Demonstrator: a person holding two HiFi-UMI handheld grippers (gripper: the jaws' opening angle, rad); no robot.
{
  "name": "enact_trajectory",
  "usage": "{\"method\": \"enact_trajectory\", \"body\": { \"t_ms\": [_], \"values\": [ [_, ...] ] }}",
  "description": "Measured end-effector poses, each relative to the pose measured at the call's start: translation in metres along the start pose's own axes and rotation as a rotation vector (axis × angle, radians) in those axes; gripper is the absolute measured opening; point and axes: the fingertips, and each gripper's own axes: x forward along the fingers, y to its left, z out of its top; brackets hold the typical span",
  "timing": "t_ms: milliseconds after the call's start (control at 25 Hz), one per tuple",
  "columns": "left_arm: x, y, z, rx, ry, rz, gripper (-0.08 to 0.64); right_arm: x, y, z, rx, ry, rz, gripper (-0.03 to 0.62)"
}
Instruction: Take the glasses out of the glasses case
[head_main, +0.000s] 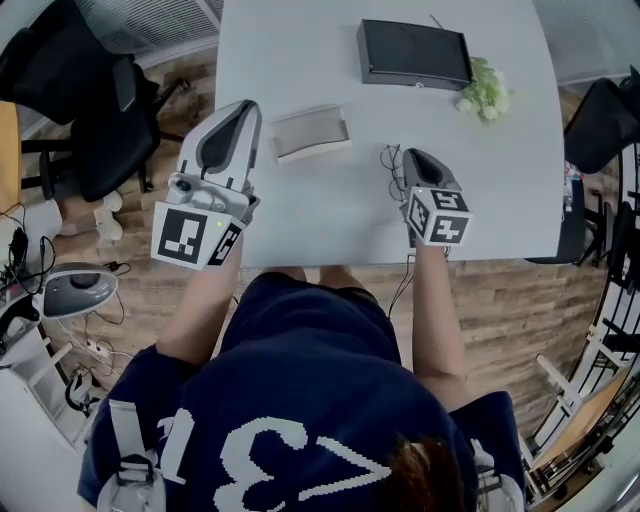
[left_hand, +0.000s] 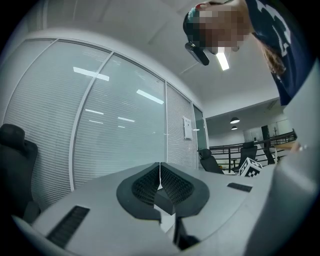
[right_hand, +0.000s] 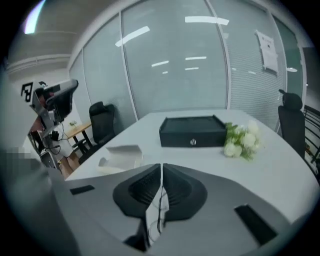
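The glasses case lies open and pale grey on the white table; it also shows in the right gripper view. My right gripper rests low over the table to the right of the case, shut on the thin wire-framed glasses. The frame's wire runs between the closed jaws. My left gripper is held up at the case's left end, tilted upward toward the glass wall, shut with nothing between its jaws.
A black box sits at the table's far side, with a bunch of white flowers at its right. Black office chairs stand off the left and right table edges. The table's near edge runs just below the grippers.
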Motion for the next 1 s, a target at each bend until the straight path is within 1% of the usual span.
{"method": "enact_trajectory", "body": {
  "t_ms": [200, 280, 360, 520, 680, 840, 1000],
  "values": [
    [0.006, -0.001, 0.031, 0.024, -0.069, 0.002, 0.018, -0.055, 0.005, 0.115, -0.05, -0.321, -0.004, 0.025],
    [0.005, 0.0, 0.045, 0.037, -0.102, 0.009, 0.018, -0.079, 0.012, 0.152, -0.079, -0.419, 0.001, 0.025],
    [0.002, 0.002, 0.057, 0.051, -0.126, 0.02, 0.018, -0.097, 0.023, 0.178, -0.107, -0.483, 0.016, 0.025],
    [-0.012, 0.014, 0.069, 0.068, -0.151, 0.065, 0.018, -0.114, 0.055, 0.212, -0.147, -0.561, 0.082, 0.025],
    [-0.032, 0.031, 0.079, 0.094, -0.164, 0.124, 0.018, -0.114, 0.092, 0.238, -0.188, -0.607, 0.165, 0.025],
    [-0.05, 0.047, 0.084, 0.099, -0.17, 0.178, 0.018, -0.11, 0.119, 0.251, -0.207, -0.622, 0.221, 0.025],
    [-0.058, 0.055, 0.086, 0.097, -0.174, 0.204, 0.018, -0.109, 0.131, 0.258, -0.212, -0.633, 0.247, 0.025]
  ]
}}
